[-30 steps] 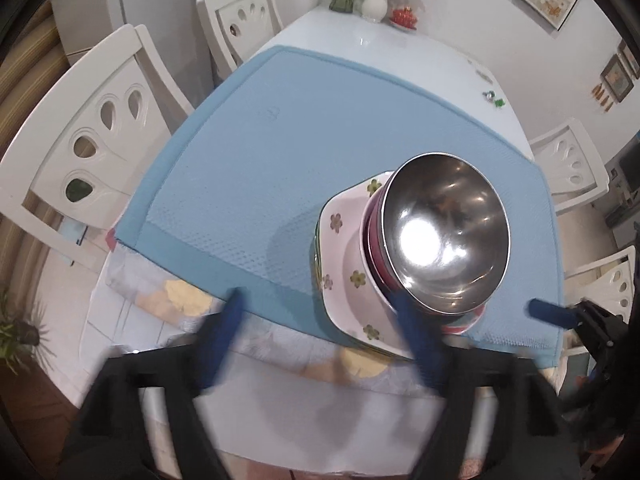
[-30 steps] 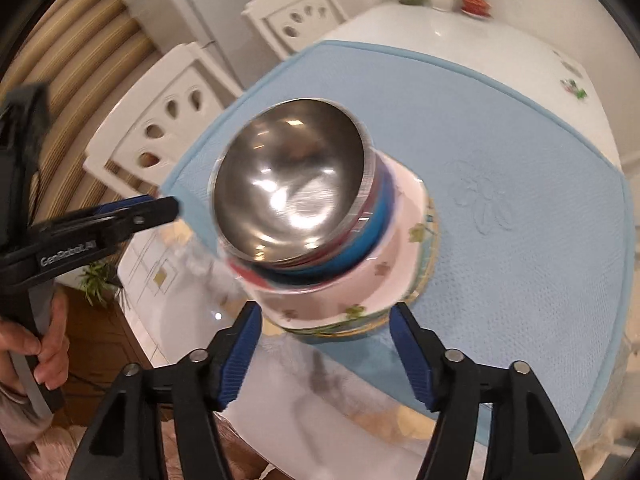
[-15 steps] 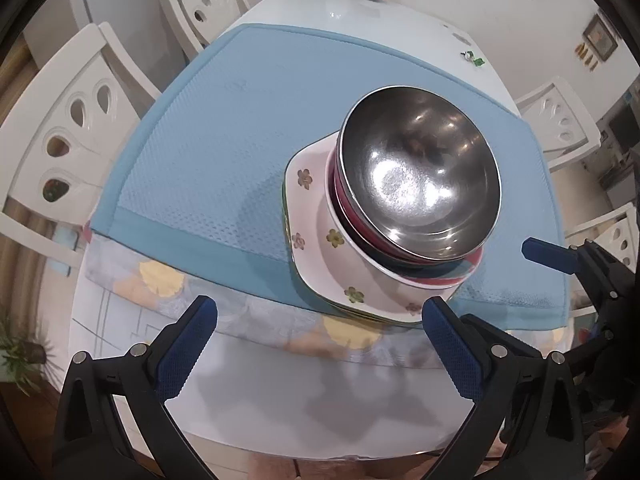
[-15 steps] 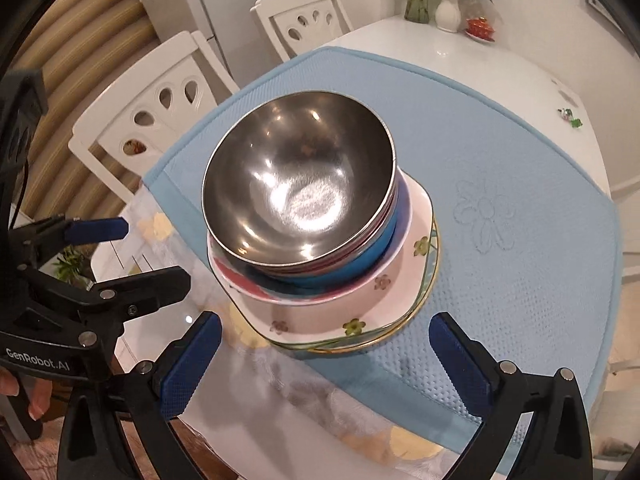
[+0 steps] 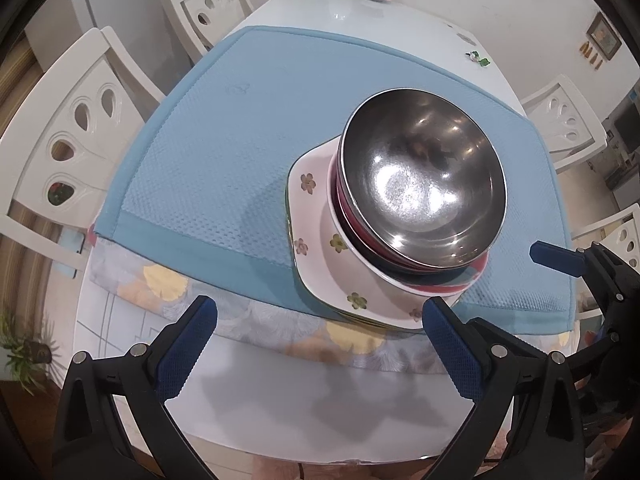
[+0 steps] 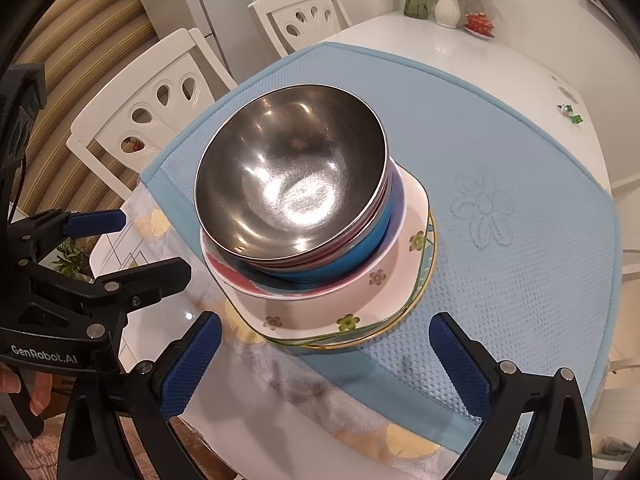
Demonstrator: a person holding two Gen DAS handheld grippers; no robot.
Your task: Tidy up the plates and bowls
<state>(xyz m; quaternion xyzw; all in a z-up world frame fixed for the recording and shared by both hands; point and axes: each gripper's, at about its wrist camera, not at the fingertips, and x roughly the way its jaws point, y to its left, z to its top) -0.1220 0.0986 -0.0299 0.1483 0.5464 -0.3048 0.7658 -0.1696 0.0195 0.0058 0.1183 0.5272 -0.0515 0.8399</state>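
Observation:
A steel bowl [image 5: 420, 184] [image 6: 292, 176] tops a stack of nested bowls, with a red bowl [image 5: 340, 208] and a blue bowl [image 6: 360, 248] under it. The stack rests on a pink flowered square plate [image 5: 320, 248] [image 6: 360, 304] over more plates, on the blue mat [image 5: 224, 136] [image 6: 500, 160] near its front edge. My left gripper [image 5: 320, 344] is open and empty, just short of the stack. My right gripper [image 6: 324, 364] is open and empty, also short of the stack. Each gripper shows in the other's view, the right one [image 5: 568, 264] and the left one [image 6: 96, 248].
White chairs [image 5: 68, 128] [image 6: 160, 104] stand along the left side of the white table [image 5: 360, 12] [image 6: 440, 40]. A vase and small red dish [image 6: 480, 24] sit at the far end. A flowered cloth [image 5: 280, 328] lies under the mat's front edge.
Both grippers opened wide and drew back from the stack. The stack of bowls and plates stays on the mat.

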